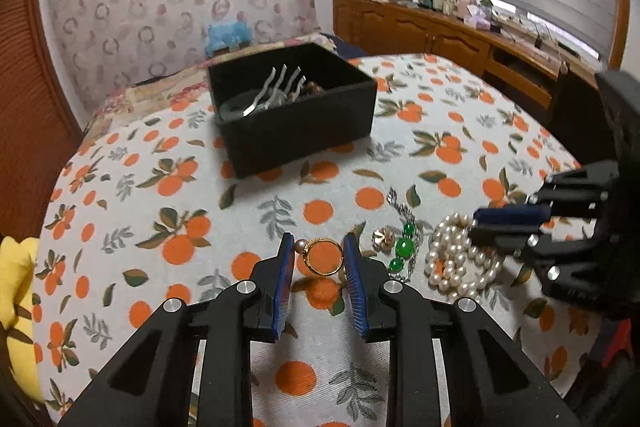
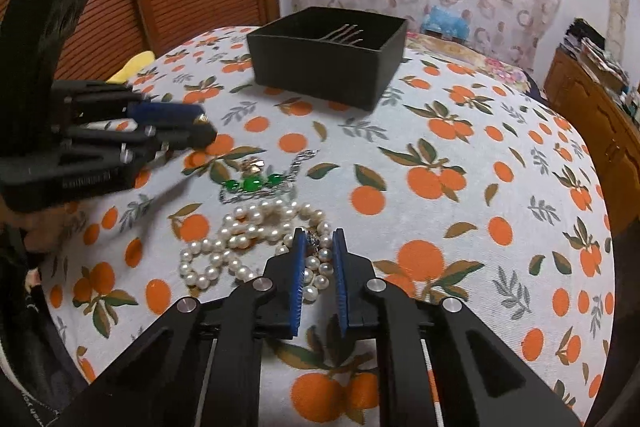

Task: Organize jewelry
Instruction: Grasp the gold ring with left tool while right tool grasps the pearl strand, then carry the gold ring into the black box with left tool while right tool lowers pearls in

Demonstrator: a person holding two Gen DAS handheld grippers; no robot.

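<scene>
A gold ring with a pearl [image 1: 320, 254] is held between the pads of my left gripper [image 1: 318, 247], a little above the orange-print cloth; its shadow lies below. The left gripper also shows in the right wrist view [image 2: 200, 129]. A green-stone bracelet [image 1: 404, 247] [image 2: 256, 183] and a small gold piece [image 1: 382, 238] lie to the ring's right. A pearl necklace [image 1: 456, 259] [image 2: 248, 239] lies in a heap. My right gripper [image 2: 319, 239] [image 1: 480, 223] is open, its jaws around the near strands of the necklace.
A black open box [image 1: 296, 123] [image 2: 328, 67] stands farther back on the cloth, with a silver hair comb [image 1: 276, 87] and other pieces inside. A yellow soft thing [image 1: 16, 299] lies at the left edge. A wooden cabinet [image 1: 440, 35] runs along the right wall.
</scene>
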